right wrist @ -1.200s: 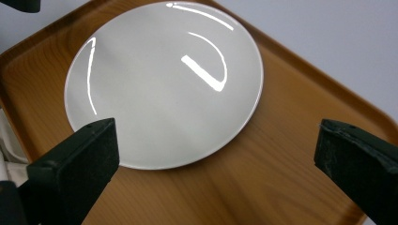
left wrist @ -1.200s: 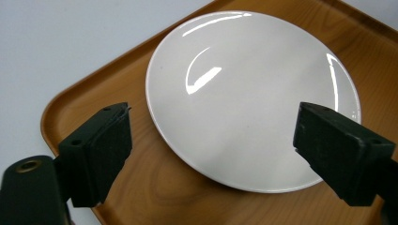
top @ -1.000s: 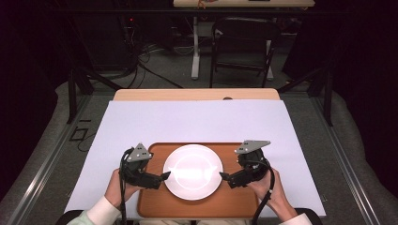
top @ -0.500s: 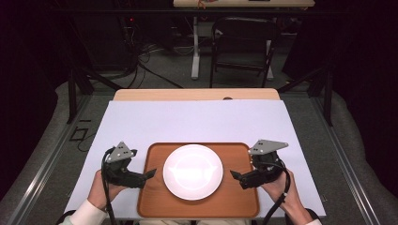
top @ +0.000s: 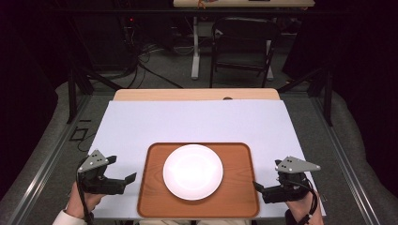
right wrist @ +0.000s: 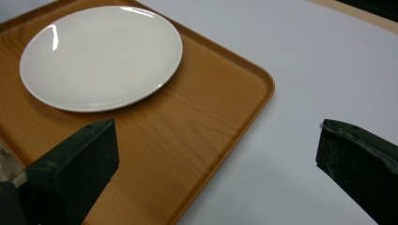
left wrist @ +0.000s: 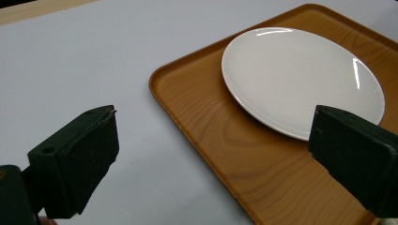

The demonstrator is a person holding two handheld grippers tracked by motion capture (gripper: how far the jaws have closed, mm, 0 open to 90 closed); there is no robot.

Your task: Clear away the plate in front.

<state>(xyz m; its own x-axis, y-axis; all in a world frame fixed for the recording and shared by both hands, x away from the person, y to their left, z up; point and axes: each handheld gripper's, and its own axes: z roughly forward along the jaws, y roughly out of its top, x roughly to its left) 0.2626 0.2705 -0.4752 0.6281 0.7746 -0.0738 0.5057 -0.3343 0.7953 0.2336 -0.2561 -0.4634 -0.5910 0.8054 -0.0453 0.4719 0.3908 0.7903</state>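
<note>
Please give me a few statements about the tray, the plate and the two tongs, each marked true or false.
1. The white plate lies on the wooden tray. True.
2. The left tongs are shut on the tray's edge. False: they are open and hold nothing, just off the tray's left side.
3. The right tongs are open. True.
4. Food lies on the plate. False: it is bare.
5. The tray rests on the white table cover. True.

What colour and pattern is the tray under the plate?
Orange-brown wood grain; the tray shows it best in the left gripper view.
</note>
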